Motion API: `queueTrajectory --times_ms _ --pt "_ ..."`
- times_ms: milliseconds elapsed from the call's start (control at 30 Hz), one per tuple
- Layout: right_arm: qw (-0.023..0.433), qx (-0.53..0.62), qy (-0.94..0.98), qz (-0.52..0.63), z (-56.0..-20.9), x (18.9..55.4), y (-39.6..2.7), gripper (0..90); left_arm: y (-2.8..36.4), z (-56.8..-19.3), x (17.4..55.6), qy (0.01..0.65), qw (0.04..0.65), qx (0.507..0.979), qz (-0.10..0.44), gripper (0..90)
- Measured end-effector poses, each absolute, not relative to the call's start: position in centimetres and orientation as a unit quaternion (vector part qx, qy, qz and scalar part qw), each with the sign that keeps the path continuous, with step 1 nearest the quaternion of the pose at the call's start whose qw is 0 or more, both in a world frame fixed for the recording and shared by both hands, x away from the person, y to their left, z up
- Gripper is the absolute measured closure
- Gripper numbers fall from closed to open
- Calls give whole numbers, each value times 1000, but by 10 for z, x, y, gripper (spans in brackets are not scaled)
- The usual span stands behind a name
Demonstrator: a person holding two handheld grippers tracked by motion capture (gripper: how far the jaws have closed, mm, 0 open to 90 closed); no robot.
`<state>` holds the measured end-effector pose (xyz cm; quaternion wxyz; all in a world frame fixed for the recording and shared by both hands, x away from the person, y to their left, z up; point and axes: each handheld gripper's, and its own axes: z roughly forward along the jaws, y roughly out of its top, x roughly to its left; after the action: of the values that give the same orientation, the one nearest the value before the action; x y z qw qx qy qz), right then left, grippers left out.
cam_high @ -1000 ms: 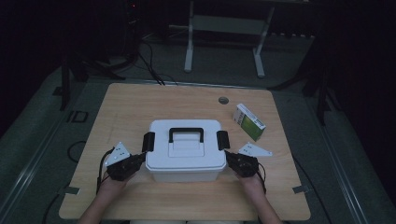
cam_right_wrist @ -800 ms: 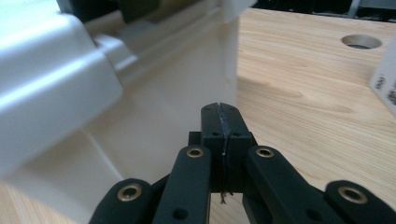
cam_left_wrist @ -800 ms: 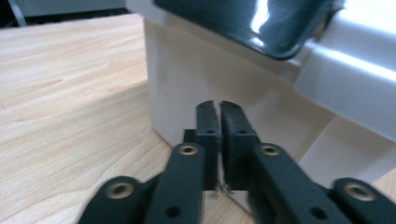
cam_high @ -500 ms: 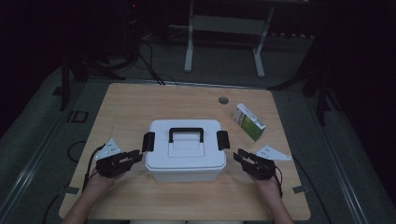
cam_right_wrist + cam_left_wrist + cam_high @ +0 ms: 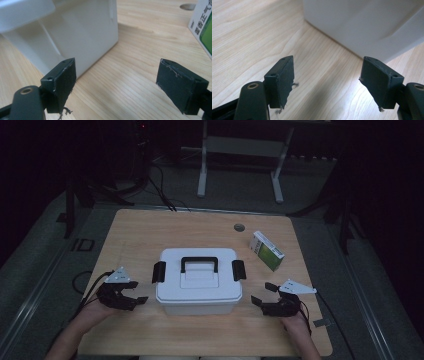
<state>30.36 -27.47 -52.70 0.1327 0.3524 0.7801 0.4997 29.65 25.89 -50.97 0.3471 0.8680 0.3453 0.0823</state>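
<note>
A white lidded storage box [image 5: 197, 281] with a black handle and two black side latches stands in the middle of the wooden table [image 5: 150, 232]. My left gripper [image 5: 138, 292] rests just left of the box, apart from it; its jaws have just been opening and hold nothing. In the left gripper view the box corner [image 5: 367, 27] lies ahead of the open gripper [image 5: 327, 80]. My right gripper [image 5: 262, 294] sits just right of the box, jaws likewise just opened and empty. The right gripper view shows the box side [image 5: 82, 40] ahead of that gripper [image 5: 116, 85].
A green and white carton [image 5: 266, 250] lies at the right of the table, its edge [image 5: 202, 27] at the right gripper view's upper right. A round cable hole [image 5: 239, 227] sits near the far edge. Metal stand legs [image 5: 240, 165] and cables lie on the floor beyond.
Both grippers have drawn outward from the box's sides, left one leftward, right one rightward, and their jaws have opened. The box has stayed in place.
</note>
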Motion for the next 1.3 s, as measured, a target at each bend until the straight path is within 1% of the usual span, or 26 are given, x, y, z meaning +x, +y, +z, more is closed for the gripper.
queueTrajectory --times_ms 33,67,100,200,367,400,533,600,767,833,933,1033,1300 --pt "135 347 779 505 -527 304 -275 146 259 -509 297 344 334 874 76 220" --pt "133 344 778 509 -528 304 -276 142 258 -509 298 344 322 879 72 214" --pt "129 342 780 509 -528 305 -277 142 258 -508 299 348 305 883 82 163" --pt "135 342 779 509 -528 305 -280 142 259 -505 301 351 280 891 71 139" --pt "131 340 785 501 -532 304 -286 142 261 -499 303 334 240 911 40 139" --pt "127 339 785 502 -532 303 -288 143 262 -498 304 332 233 914 25 139" --pt "119 338 785 505 -534 300 -292 143 263 -492 305 328 201 923 19 139" --pt "116 338 784 507 -535 298 -293 143 264 -489 306 329 189 925 0 139" --pt "117 344 786 500 -539 298 -297 142 261 -487 307 323 133 937 -27 139" --pt "113 347 786 499 -541 298 -298 142 260 -486 307 322 118 938 -50 139" --pt "118 349 786 496 -540 298 -298 143 259 -485 306 313 96 942 -75 139" --pt "119 350 786 496 -541 298 -297 142 259 -483 305 311 77 944 -83 139" --pt "120 352 784 497 -542 297 -298 143 265 -476 306 317 63 943 -86 140"
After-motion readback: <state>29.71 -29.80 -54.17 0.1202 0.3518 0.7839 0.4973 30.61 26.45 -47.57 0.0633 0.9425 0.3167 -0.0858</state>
